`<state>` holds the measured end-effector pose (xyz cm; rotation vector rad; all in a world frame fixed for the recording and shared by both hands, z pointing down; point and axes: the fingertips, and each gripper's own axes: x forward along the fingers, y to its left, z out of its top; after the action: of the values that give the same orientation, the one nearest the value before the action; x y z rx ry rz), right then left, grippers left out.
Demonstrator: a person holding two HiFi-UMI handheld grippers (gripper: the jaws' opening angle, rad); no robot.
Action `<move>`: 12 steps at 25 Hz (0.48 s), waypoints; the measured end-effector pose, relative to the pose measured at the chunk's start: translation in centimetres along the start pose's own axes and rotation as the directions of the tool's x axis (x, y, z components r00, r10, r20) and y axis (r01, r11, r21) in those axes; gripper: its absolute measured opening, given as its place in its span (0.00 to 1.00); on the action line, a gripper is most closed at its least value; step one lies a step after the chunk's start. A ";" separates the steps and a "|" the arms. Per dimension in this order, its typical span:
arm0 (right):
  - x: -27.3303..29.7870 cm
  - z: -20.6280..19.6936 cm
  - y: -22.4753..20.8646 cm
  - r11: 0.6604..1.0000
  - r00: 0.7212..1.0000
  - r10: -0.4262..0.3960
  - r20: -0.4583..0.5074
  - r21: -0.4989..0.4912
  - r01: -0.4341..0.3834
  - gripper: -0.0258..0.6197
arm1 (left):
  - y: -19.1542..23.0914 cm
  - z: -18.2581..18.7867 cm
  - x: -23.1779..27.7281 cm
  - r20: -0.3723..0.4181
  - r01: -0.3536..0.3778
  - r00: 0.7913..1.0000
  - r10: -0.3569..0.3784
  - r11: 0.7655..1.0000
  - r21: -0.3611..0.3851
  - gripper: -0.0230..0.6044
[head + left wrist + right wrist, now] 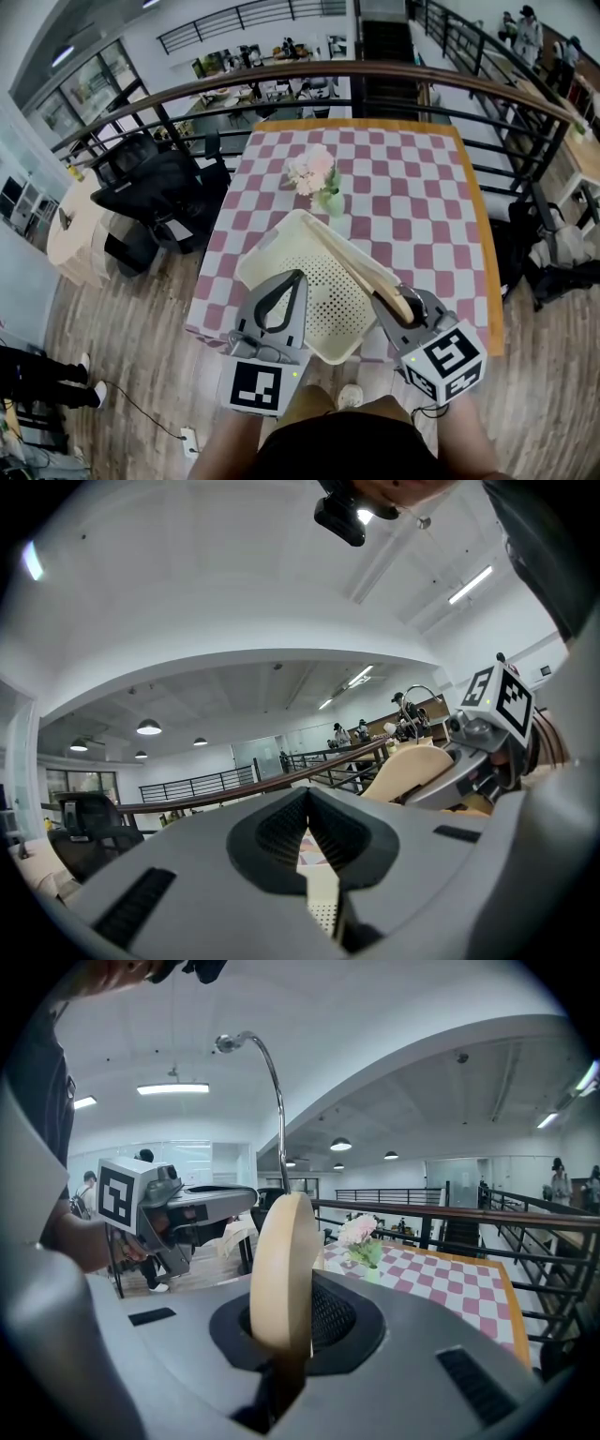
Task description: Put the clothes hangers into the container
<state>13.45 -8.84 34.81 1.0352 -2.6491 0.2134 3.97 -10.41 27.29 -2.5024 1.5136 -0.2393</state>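
open mezzanine with a wood floor, fenced by a dark railing (281, 77) beyond the container. nearer than that stands a table (422, 187) in a pink-and-white checked cloth, and the cream perforated container (330, 305) sits at the table's near edge, with a vase of pale flowers (314, 173) just past its far rim.

the wooden hanger (361, 262) is clamped by one end in the right gripper (405, 309), just at the container's near right corner. its long axis runs away from the jaws and slants over the container toward the far left rim. so this hand looks the one to lower it in. the left gripper (284, 292), at the container's near left rim, has its jaws together on nothing.

in the right gripper view the metal hook (267, 1063) curves up above the wood. i cannot tell whether the hanger's far end already touches the container or hangs above it.
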 end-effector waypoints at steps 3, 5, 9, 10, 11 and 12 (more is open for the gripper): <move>0.1 0.0 0.1 1.000 1.000 0.003 -0.006 -0.009 -0.003 0.09 | 0.1 0.0 0.0 0.003 -0.001 1.000 0.001 1.000 -0.001 0.05; 0.1 0.1 0.2 1.000 1.000 0.001 -0.009 -0.017 -0.001 0.09 | 0.2 0.1 0.0 0.005 -0.004 1.000 0.004 1.000 -0.001 0.05; 0.2 -0.3 0.1 0.998 0.999 -0.018 -0.037 -0.055 0.015 0.09 | 0.1 0.0 -0.1 0.007 -0.004 1.000 0.004 1.000 -0.006 0.05; 0.2 -0.5 0.2 0.998 0.999 -0.017 -0.042 -0.057 0.015 0.09 | 0.1 0.0 -0.1 0.007 -0.004 1.000 0.004 1.000 -0.006 0.05; 0.2 -0.6 0.2 0.998 0.999 -0.016 -0.044 -0.054 0.013 0.09 | 0.1 0.0 -0.2 0.007 -0.004 1.000 0.004 1.000 -0.004 0.05; 0.2 -0.6 0.2 0.999 0.999 -0.014 -0.044 -0.052 0.012 0.09 | 0.1 0.0 -0.3 0.007 -0.003 1.000 0.003 1.000 -0.002 0.05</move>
<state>13.29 -8.67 35.46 1.0195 -2.5930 0.1629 3.77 -10.22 27.30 -2.4995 1.5157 -0.2288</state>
